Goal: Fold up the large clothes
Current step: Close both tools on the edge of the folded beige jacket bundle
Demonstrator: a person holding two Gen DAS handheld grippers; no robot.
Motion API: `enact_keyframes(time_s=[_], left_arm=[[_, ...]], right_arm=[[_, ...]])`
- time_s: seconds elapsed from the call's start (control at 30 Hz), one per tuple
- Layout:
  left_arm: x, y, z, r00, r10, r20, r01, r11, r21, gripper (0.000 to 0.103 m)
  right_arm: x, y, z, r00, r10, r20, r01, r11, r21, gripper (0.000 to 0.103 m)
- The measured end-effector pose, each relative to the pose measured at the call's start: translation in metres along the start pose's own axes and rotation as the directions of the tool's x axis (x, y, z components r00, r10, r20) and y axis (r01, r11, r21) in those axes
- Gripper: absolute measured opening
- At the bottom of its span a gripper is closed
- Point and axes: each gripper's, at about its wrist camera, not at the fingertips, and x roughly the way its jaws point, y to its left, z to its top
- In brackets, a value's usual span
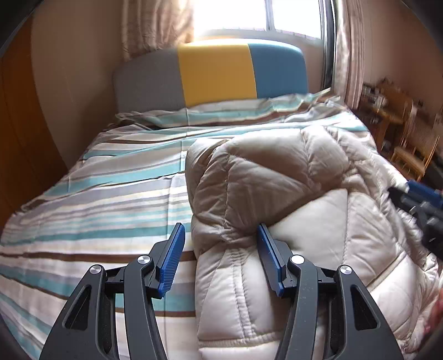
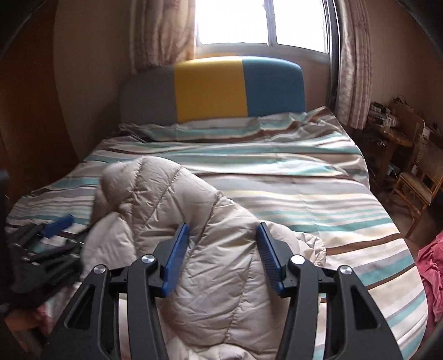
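A beige quilted down jacket [image 1: 277,177] lies bunched on the striped bed [image 1: 97,193]. My left gripper [image 1: 221,235] is open, its jaws wide apart, with the jacket's left edge bulging between the blue pads [image 1: 173,257]. In the right wrist view the jacket [image 2: 177,199] lies at the bed's near left. My right gripper [image 2: 223,235] is open, its jaws spread around a puffy fold of the jacket. The right gripper shows blurred at the right edge of the left wrist view [image 1: 423,205], and the left gripper shows at the left of the right wrist view [image 2: 47,246].
The bed has a grey, yellow and blue headboard [image 2: 213,88] under a bright window [image 2: 263,22] with curtains. A striped pillow [image 1: 221,110] lies at the head. Wooden chairs and a small table [image 2: 409,160] stand right of the bed. Pink cloth [image 2: 432,271] lies at the right edge.
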Motion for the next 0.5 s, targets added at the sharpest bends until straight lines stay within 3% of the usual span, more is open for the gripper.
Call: enact_keyframes(time_s=[0.13, 0.17, 0.23, 0.33, 0.5], left_arm=[[0.009, -0.019, 0.022, 1.0, 0.023, -0.021, -0.023, 1.0, 0.021, 0.058], [0.011, -0.024, 0.024, 0.999, 0.036, -0.018, -0.036, 0.999, 0.03, 0.063], [0.017, -0.036, 0.027, 0.996, 0.088, 0.013, -0.089, 0.994, 0.06, 0.083], [0.031, -0.049, 0.023, 0.988, 0.147, 0.038, -0.151, 0.981, 0.121, 0.086], [0.047, -0.052, 0.016, 0.985, 0.17, 0.042, -0.174, 0.979, 0.105, 0.092]], right_arm=[[0.023, -0.028, -0.009, 0.999, -0.016, -0.031, 0.018, 0.996, 0.087, 0.047], [0.027, -0.032, -0.011, 0.999, -0.022, -0.038, 0.025, 0.995, 0.092, 0.047], [0.033, -0.037, -0.015, 0.998, -0.033, -0.052, 0.038, 0.995, 0.095, 0.047], [0.043, -0.042, -0.019, 0.997, -0.036, -0.074, 0.044, 0.993, 0.106, 0.047], [0.057, -0.047, -0.027, 0.995, -0.042, -0.095, 0.052, 0.992, 0.112, 0.048]])
